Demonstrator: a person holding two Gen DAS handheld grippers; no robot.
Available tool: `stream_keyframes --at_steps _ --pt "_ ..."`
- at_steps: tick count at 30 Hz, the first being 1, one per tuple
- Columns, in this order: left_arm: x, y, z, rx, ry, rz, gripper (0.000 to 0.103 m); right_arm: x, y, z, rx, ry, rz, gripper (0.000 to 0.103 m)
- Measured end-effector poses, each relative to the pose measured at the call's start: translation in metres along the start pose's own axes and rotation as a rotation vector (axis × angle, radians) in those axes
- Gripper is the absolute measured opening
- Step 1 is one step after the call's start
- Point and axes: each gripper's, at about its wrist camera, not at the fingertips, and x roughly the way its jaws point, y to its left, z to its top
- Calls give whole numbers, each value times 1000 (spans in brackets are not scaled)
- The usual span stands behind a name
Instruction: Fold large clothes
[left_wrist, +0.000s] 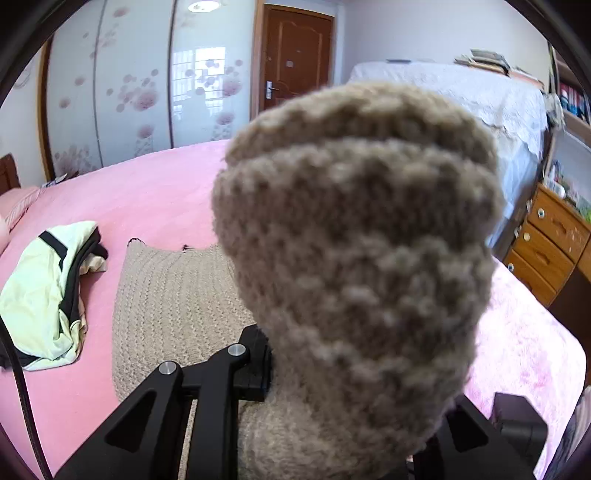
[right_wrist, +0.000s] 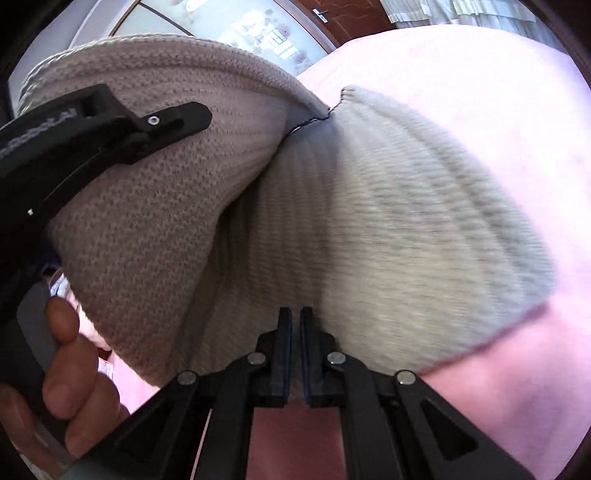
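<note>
Sweater (right_wrist: 388, 236) on the bed (left_wrist: 155, 192) folds best if the left gripper (left_wrist: 332, 369), clamped on its lifted edge, lays that edge squarely over the flat half while the right gripper (right_wrist: 295, 354), nearly closed on nothing, hovers over that half.

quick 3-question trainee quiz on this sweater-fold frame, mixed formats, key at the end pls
1. True or false: the left hand-held gripper holds a raised part of the beige knit sweater above the pink bedspread.
2. Multiple choice: the right hand-held gripper is
A. wide open over the bedspread
B. nearly closed, with nothing visible between its fingers
C. clamped on a book
3. Fill in: left of the sweater in the left wrist view lies a crumpled ____-green garment with black trim.

Key: 1 true; 2 B; 3 light
</note>
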Motion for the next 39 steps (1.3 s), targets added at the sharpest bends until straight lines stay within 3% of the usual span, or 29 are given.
stream_keyframes --at_steps 5,9,12,13,14,16,21,26,29,32,34,37,39 --pt "16 -31 -13 67 61 -42 20 -17 -13 2 -3 -5 -42 3" --pt "44 -45 -36 90 189 -47 20 -31 -23 1 -31 24 -73 4" --pt "47 -50 -44 124 191 -30 23 -42 -25 -5 -65 39 -96 7" --pt "45 -52 -44 137 189 -45 35 -45 -25 -7 -75 40 -122 8" --pt "42 -57 -45 135 197 -81 54 -47 -26 -6 -91 44 -154 10" --pt "33 -70 -49 142 213 -163 69 -56 -33 -8 -106 46 -186 17" --pt "15 -85 -63 182 194 -200 78 -75 -40 -7 -93 18 -217 17" --pt "-13 -65 -55 77 205 -262 78 -88 -38 13 -89 -11 -236 24" --pt "-39 -42 -44 -3 194 -303 80 -114 -44 23 -88 -42 -218 36" --pt "-68 -2 -36 -90 136 -251 92 -119 -33 41 -95 -65 -184 47" --pt "-78 29 -37 -151 112 -153 95 -120 -21 44 -114 -73 -155 55" --pt "-61 71 -47 -203 194 60 96 -113 -8 45 -121 -56 -119 60" --pt "-44 92 -59 -223 278 143 95 -103 -1 53 -121 -15 -82 60"
